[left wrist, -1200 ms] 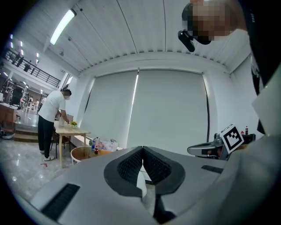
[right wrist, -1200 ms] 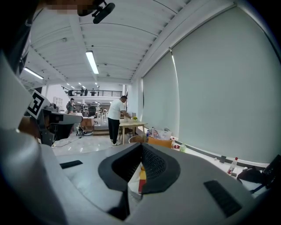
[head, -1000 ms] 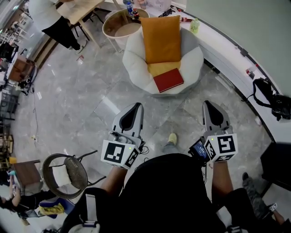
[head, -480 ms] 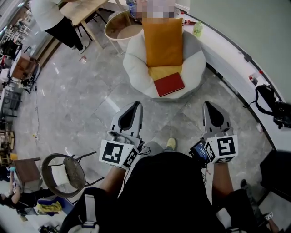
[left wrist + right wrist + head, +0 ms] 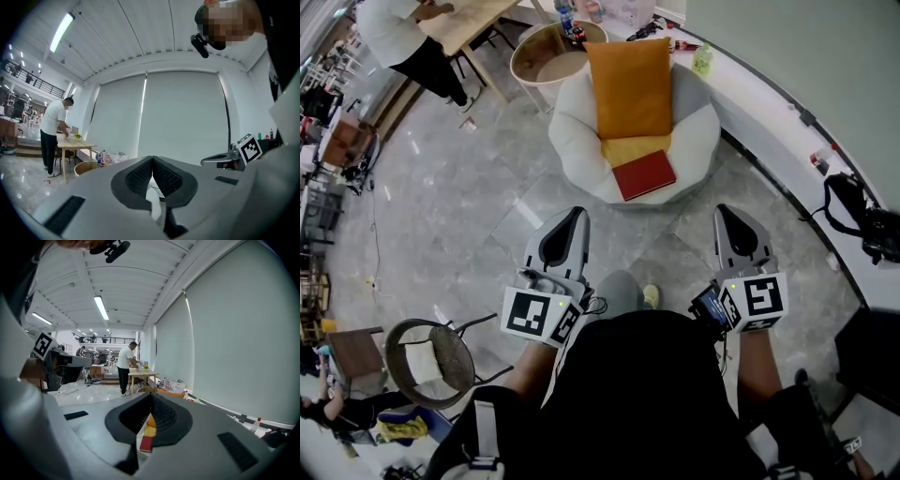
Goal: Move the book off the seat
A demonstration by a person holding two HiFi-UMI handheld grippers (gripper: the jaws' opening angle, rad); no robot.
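Head view shows the book (image 5: 645,174), red-covered, lying flat and cover up at the front of the seat of a white round chair (image 5: 572,141). It rests partly on a yellow seat cushion (image 5: 630,149), and its near corner reaches toward the chair's front lip. An orange cushion (image 5: 629,87) stands propped against the backrest, which leaves the front of the seat free and the book uncovered from above and from the near side. The left gripper (image 5: 565,228) and the right gripper (image 5: 728,214) are held low, side by side, both pointing toward the chair and well apart from it, over bare floor (image 5: 450,216). This reads as a carrying posture for the approach, not a reach. In the left gripper view, the jaws of the left gripper (image 5: 151,161) are closed, pad against pad, with nothing held. In the right gripper view, the jaws of the right gripper (image 5: 150,399) are likewise fully closed and empty. The book (image 5: 146,443) appears in the gap below the pads, far ahead, which suggests that this gripper is already lined up on it. The task is judged not yet begun: the book is untouched on the seat. The next step calls for closing the distance and opening one set of jaws before contact. The exposed near edge is the likely grip point, since it gives the jaws a thin side to close across.
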